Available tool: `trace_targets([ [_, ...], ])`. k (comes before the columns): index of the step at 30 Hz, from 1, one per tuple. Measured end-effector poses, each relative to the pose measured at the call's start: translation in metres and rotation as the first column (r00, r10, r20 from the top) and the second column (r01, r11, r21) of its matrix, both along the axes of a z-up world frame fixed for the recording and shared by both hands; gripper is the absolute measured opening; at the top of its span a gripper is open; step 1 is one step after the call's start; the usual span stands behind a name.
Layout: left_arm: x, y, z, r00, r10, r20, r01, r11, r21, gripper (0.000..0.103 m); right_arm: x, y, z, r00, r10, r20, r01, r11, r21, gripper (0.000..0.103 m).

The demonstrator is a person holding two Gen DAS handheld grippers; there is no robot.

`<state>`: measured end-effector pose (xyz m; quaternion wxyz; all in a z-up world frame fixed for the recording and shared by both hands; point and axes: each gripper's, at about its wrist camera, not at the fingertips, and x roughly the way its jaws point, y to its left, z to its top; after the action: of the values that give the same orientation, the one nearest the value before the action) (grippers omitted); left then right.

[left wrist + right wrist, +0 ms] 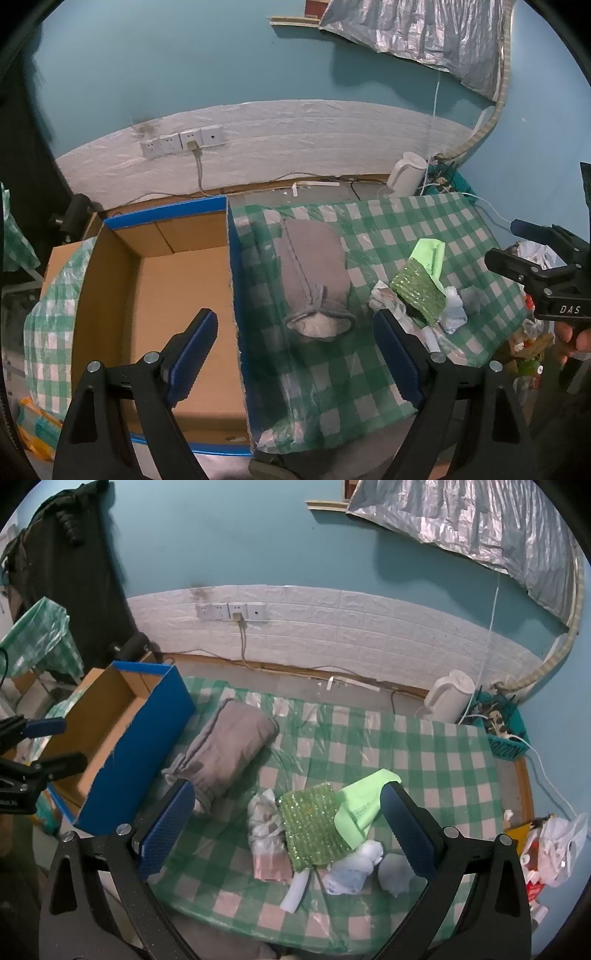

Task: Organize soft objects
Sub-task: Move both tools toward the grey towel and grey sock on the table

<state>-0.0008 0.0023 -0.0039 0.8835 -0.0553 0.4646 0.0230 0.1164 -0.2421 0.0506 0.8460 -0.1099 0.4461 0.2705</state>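
— On the checked cloth (424, 746), what is seen beside the box (177, 295)?

— A grey roll (229, 746) is laid just beside the box's blue wall, apart from it or touching; that cannot be told. Its long axis is run from the near left to the far right in the right wrist view, with the drawstring end (319, 325) pointed toward the cameras.

— And what is held in the box?

— Only bare cardboard floor is shown inside; the box is open at the top.

— Where are the other soft things?

— A small heap is gathered nearer the right gripper (288, 830): a green sequin pouch (312, 827), a pale green sheet (364, 801) tucked against it, a crumpled bag (264, 823) to its left, and a white bundle (354, 867) below.

— How are the grippers set?

— Both are spread wide and nothing is held. The left gripper (295, 354) is hung over the box wall and the roll's end; the right one is hung over the heap.

— Anything else?

— A white kettle (448, 699) is stood by the wall.
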Motion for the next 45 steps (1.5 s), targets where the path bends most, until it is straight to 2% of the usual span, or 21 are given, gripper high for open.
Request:
trace_targets([
  [45, 0.0008, -0.004, -0.0056, 1.0, -0.005, -0.023, 0.004, 1.0, -0.017, 0.087, 0.0008, -0.0023, -0.0003, 1.0, 0.002, -0.005, -0.002, 1.0, -0.007, 0.101],
])
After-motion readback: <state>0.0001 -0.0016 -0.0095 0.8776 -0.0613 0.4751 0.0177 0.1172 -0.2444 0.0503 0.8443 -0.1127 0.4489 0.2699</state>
